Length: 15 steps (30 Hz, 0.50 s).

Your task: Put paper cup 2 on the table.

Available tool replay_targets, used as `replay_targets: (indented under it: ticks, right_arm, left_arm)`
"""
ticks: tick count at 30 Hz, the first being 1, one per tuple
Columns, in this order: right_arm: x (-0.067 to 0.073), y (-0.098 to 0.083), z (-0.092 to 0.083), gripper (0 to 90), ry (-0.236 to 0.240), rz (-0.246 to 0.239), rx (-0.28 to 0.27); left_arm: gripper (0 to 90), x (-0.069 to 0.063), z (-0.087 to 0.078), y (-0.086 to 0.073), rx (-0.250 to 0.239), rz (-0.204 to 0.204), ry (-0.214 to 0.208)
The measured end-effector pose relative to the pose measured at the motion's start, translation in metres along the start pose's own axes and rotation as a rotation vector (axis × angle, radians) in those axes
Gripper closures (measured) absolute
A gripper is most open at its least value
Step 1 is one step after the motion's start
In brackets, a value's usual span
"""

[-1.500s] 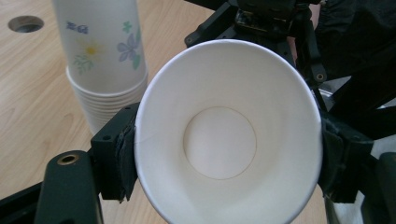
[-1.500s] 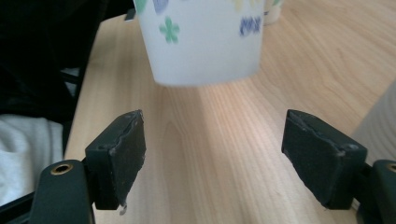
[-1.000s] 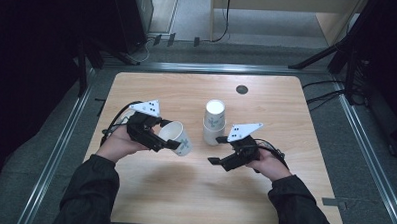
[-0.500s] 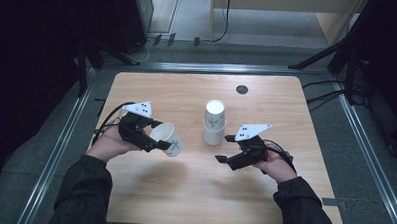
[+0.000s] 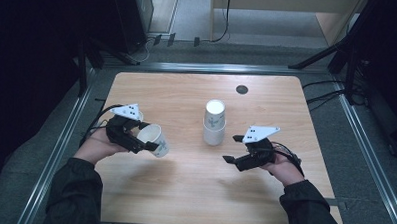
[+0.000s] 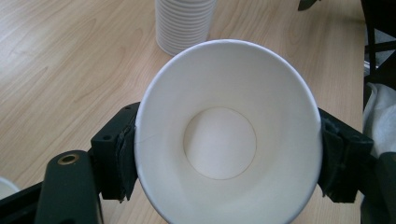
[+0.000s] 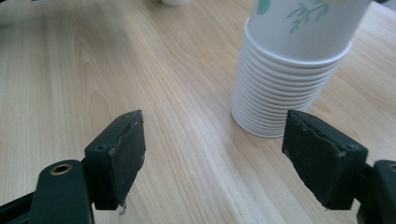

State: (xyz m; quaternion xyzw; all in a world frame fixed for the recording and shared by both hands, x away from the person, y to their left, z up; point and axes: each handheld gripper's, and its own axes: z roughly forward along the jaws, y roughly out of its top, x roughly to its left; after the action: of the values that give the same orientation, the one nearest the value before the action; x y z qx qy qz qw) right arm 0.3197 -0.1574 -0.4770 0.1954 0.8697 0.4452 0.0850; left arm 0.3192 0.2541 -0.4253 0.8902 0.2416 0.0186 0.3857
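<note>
Our left gripper (image 5: pixel 144 144) clamps a white paper cup (image 5: pixel 154 140) by its rim, tipped on its side above the left part of the light wooden table (image 5: pixel 183 191). Our right gripper (image 5: pixel 230 159) hangs with jaws spread and empty, near the upside-down stack of white paper cups (image 5: pixel 214 122) at mid-table.

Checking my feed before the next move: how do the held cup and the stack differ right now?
The cup is single, tipped on its side with its mouth facing the left claw's camera; the stack is many nested cups standing mouth-down on the table. The cup sits clamped in the left claw; the stack stands free. Both are white paper.
</note>
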Motion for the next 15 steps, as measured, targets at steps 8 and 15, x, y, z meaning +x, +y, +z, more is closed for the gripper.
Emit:
replay_targets:
  ticks: [8, 15]
  right_arm:
    - [-0.006, 0.001, -0.001, 21.7, -0.008, 0.014, -0.013]
    - [-0.009, 0.006, 0.001, 21.7, -0.02, 0.037, -0.021]
  left_arm:
    - [22.3, 0.003, -0.008, -0.017, 0.035, -0.016, 0.038]
    - [22.3, 0.008, -0.012, -0.034, 0.079, -0.042, 0.079]
